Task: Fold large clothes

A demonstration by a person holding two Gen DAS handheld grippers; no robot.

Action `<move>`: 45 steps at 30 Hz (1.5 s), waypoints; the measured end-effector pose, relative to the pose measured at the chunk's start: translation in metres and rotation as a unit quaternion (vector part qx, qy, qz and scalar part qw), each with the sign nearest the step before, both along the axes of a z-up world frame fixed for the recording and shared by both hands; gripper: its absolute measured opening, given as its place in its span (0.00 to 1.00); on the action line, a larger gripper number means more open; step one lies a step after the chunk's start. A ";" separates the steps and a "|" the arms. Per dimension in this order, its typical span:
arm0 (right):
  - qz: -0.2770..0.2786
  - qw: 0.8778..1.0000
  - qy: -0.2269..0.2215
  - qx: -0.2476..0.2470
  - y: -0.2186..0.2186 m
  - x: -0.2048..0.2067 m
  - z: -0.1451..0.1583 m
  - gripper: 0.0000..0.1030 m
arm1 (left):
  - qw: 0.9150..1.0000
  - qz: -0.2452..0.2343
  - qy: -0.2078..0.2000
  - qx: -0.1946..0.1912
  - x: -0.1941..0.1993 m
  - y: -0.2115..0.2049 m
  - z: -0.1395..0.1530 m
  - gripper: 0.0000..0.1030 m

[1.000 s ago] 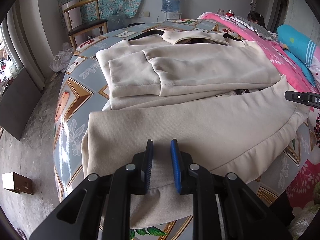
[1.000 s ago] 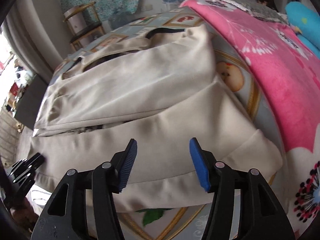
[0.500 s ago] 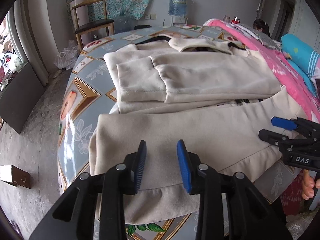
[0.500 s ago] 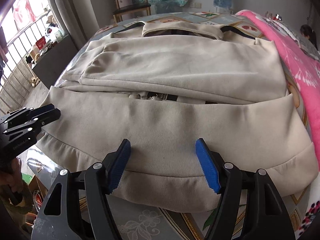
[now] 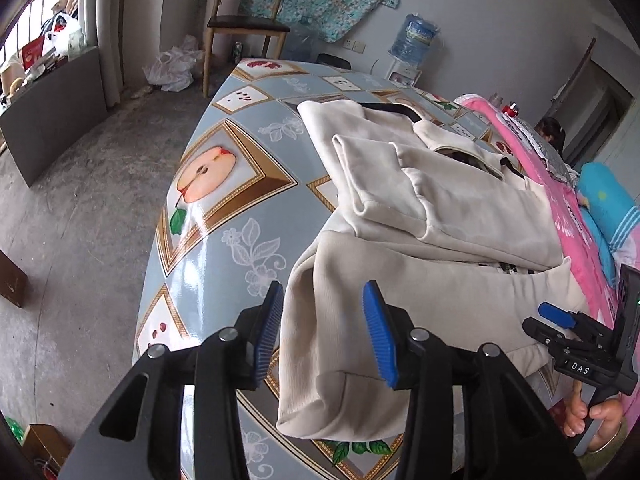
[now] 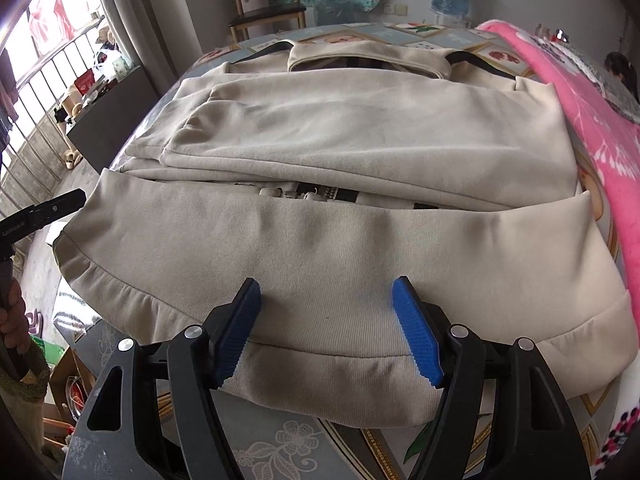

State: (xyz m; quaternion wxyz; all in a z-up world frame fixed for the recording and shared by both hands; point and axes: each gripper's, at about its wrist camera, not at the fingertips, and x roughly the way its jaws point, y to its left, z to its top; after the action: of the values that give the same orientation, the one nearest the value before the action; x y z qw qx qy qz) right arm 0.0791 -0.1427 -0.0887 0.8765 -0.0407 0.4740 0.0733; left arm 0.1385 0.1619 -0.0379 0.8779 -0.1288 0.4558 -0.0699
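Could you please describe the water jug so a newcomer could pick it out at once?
Look past the table to the far wall. The water jug stands there, right of the wooden chair. It alone is a clear blue bottle.

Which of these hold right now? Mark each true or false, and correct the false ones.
1. Both hand-held grippers are open. True: the left hand-held gripper and the right hand-held gripper each show a gap between their blue pads.
2. The beige sweatshirt hangs on the wooden chair. False: it lies on the patterned table.
3. Its sleeves are folded across its body. True.
4. The pink blanket covers the sweatshirt. False: it lies beside it.
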 end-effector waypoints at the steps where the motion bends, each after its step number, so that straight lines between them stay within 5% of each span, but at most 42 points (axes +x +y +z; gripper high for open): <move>1: -0.001 1.000 0.000 0.000 0.000 0.000 0.000 0.65 | 1.000 0.000 0.001 -0.004 0.002 0.000 -0.001 0.39; 18: -0.009 1.000 0.006 -0.009 0.005 0.002 0.000 0.65 | 0.999 -0.032 0.027 -0.029 0.010 -0.006 -0.017 0.39; 25: -0.010 1.000 0.006 -0.011 0.004 0.002 -0.001 0.65 | 0.996 -0.058 -0.008 -0.070 0.007 -0.007 -0.002 0.38; 32: -0.010 1.000 0.005 -0.013 0.004 0.002 -0.001 0.65 | 0.997 -0.066 0.016 -0.046 0.023 -0.016 -0.009 0.38; 37: -0.012 1.000 0.004 -0.013 0.005 0.001 -0.001 0.65 | 0.995 -0.046 0.034 -0.075 0.037 -0.007 -0.020 0.29; 42: -0.012 1.000 0.004 -0.013 0.006 0.001 -0.001 0.65 | 0.990 -0.081 0.002 -0.115 0.022 -0.011 -0.007 0.23; 45: -0.010 1.000 0.003 -0.013 0.005 0.002 0.000 0.65 | 0.994 -0.085 0.009 -0.068 0.021 -0.021 -0.006 0.23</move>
State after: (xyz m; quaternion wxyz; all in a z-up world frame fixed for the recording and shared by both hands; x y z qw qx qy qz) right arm 0.0810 -0.1374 -0.0891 0.8751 -0.0469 0.4780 0.0588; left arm 0.1596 0.1405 -0.0443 0.8540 -0.1494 0.4670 -0.1740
